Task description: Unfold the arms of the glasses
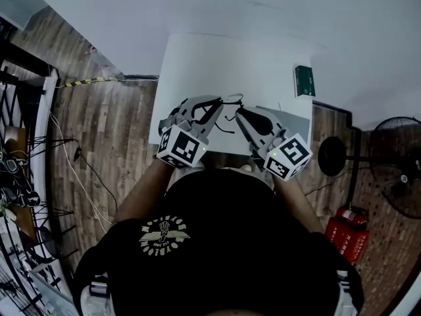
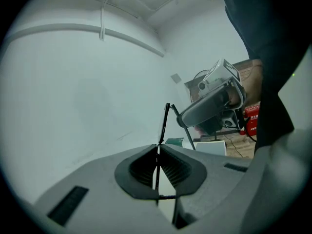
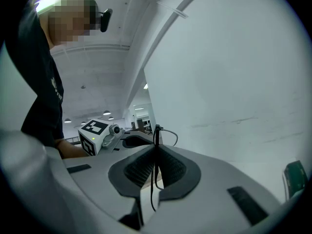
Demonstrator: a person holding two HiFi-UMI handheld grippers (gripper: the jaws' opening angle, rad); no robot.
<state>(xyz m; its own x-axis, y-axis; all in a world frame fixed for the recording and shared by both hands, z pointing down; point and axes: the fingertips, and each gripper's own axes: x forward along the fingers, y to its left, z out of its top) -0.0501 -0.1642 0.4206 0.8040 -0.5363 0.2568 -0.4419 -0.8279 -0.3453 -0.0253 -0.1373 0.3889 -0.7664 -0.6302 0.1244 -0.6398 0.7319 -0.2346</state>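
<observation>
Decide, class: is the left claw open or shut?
Shut on the glasses: the left gripper view shows the left claw pinched tight on a thin black part of them.

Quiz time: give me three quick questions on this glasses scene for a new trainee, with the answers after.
1. True or false: the right gripper has its jaws wide apart with nothing between them.
2. In the head view, what lies near the right edge of the white table? A) a green object B) a red mug C) a banana
3. Fill in: the left gripper is shut on the thin black ____.
Key: 1 false, the right gripper is shut on the glasses. 2 A. 3 glasses.
</observation>
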